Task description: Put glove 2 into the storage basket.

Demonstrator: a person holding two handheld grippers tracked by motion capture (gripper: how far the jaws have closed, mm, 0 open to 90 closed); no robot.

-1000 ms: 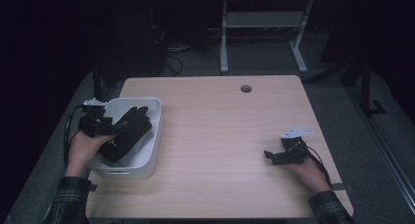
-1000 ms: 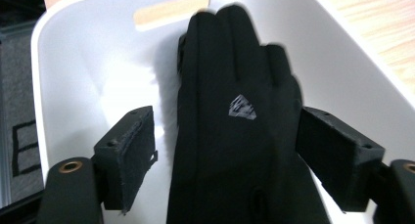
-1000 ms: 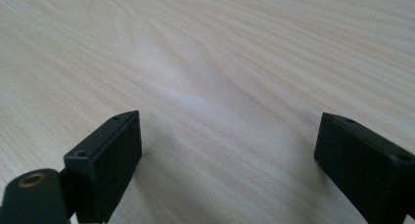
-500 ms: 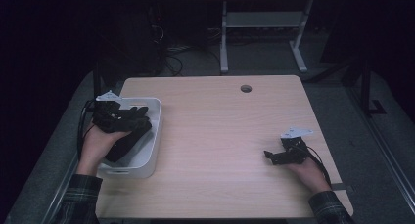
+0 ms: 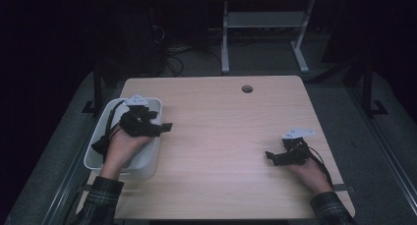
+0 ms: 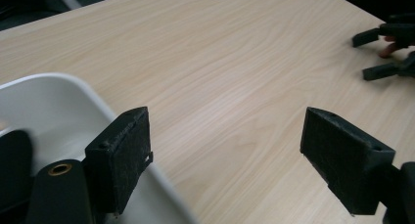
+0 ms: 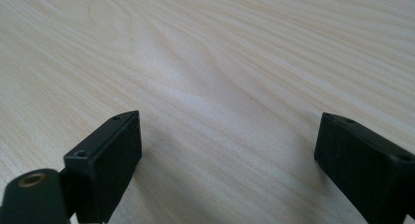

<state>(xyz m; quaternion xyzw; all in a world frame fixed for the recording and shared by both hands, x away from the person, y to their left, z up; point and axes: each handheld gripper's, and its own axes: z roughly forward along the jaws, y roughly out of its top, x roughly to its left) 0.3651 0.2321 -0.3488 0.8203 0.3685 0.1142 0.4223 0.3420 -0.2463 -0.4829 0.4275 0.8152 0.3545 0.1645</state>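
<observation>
High view frames show a pale wooden surface (image 5: 221, 136) with a round cable hole (image 5: 247, 89) near its far edge, set in a dim room. A white rectangular bin (image 5: 147, 161) is seen at the left side of the surface, with its left wall over the edge. The left gripper (image 5: 164, 127) is held by the person's left hand (image 5: 123, 146) above the bin's right rim, its fingers pointing out across the bare wood toward the right. In the left gripper view, its two black padded fingers (image 6: 120, 158) are seen set wide apart with nothing between them; the nearer one hangs over the curved white rim of the bin (image 6: 73, 94), the other over bare wood. What lies inside the bin cannot be told, since the hand and gripper cover most of it. The right gripper (image 5: 270, 156) is held low by the right hand (image 5: 307, 168) near the right front part of the surface, well apart from the bin, with its grey three-cornered plate (image 5: 297, 132) on top and its fingers turned toward the left. In the right gripper view, its fingers (image 7: 110, 160) are likewise spread wide and nothing is gripped; only wood grain is seen between them. The right gripper (image 6: 386, 53) is also caught at the far right of the left gripper view, its tips parted. Plaid sleeves (image 5: 98, 205) are visible at both wrists at the bottom edge. Beyond the surface, the legs of a white frame (image 5: 265, 33) and some cables on the floor can be made out in the dark.
</observation>
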